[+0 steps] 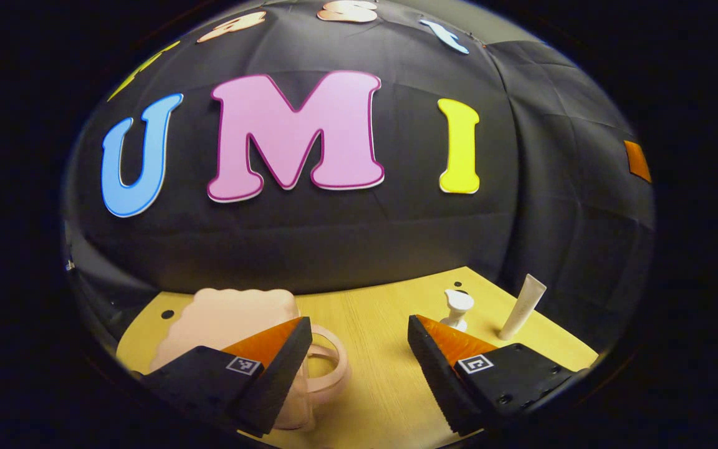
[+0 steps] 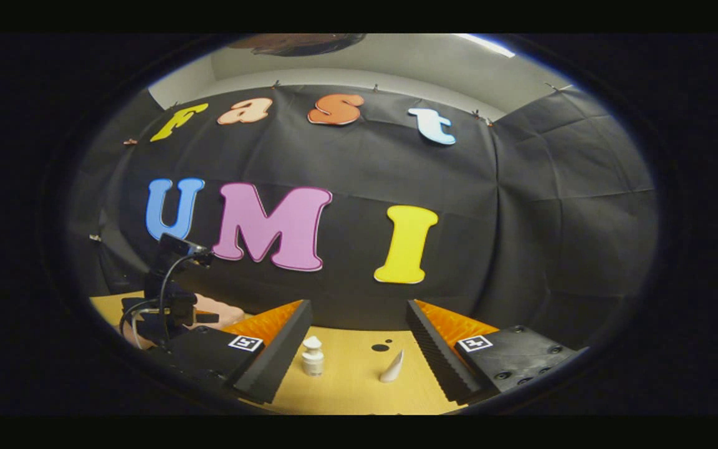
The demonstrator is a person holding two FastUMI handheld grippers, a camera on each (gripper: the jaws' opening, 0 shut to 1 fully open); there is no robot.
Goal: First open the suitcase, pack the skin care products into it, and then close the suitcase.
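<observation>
Left gripper view: left gripper [image 1: 359,349] stood wide open, holding nothing, above the wooden table [image 1: 371,374]. The pink suitcase [image 1: 234,321] lay closed at the table's left, partly behind the left finger, its handle [image 1: 328,368] showing between the fingers. A small white bottle [image 1: 457,308] and a white tube [image 1: 523,307] stood upright at the right, near each other.

Right gripper view: right gripper [image 2: 359,346] wide open, empty. Bottle [image 2: 312,357] and tube [image 2: 392,368] sat on the table [image 2: 346,386] between its fingers, apart. The left gripper [image 2: 166,305] hung at far left, over the suitcase [image 2: 222,315].
</observation>
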